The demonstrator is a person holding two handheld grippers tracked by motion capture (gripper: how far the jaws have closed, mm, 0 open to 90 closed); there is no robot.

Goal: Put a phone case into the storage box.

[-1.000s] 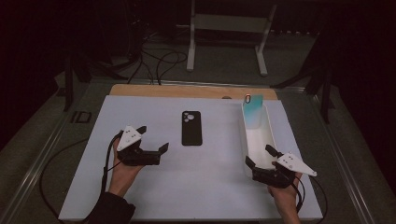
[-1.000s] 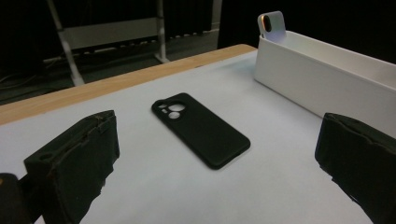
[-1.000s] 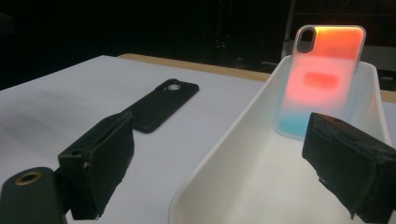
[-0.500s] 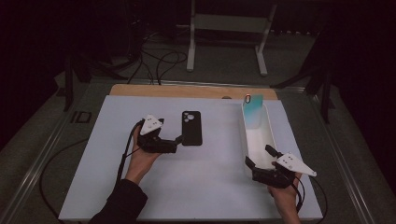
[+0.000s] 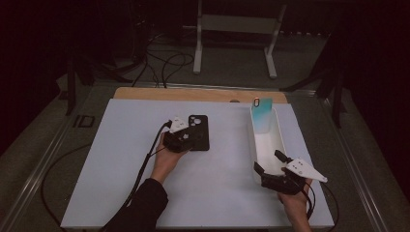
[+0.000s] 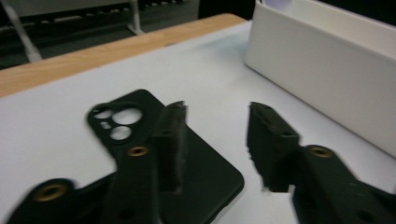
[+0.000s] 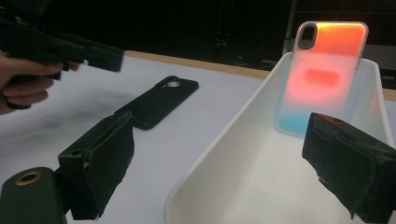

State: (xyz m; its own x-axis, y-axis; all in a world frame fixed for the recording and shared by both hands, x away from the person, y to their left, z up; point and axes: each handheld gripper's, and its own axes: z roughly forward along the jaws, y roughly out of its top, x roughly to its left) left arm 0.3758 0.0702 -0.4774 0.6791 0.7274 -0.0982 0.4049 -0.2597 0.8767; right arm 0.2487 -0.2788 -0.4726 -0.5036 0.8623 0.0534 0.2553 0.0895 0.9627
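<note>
A black phone case (image 5: 199, 134) lies flat, back up, on the white table top (image 5: 121, 159). My left gripper (image 5: 191, 141) is at its near left edge and stands open. In the left gripper view, the left gripper (image 6: 217, 140) has one jaw over the black case (image 6: 147, 100) and the other over bare table beside it. My right gripper (image 5: 267, 162) is open at the near end of a long white bin (image 5: 278, 137). An orange-to-teal phone case (image 7: 327, 74) leans upright against the far wall of the bin (image 7: 219, 140), ahead of the open right gripper (image 7: 224, 172).
A wooden strip (image 5: 193, 94) borders the table's far edge, with a metal stand (image 5: 237, 29) and cables on the floor beyond. The bin's side wall (image 6: 327, 70) is close on the right of the left gripper. The person's left hand (image 7: 18, 91) shows in the right gripper view.
My left gripper has moved right and forward from the table's left part to the black case. The right gripper and both cases have stayed put.
</note>
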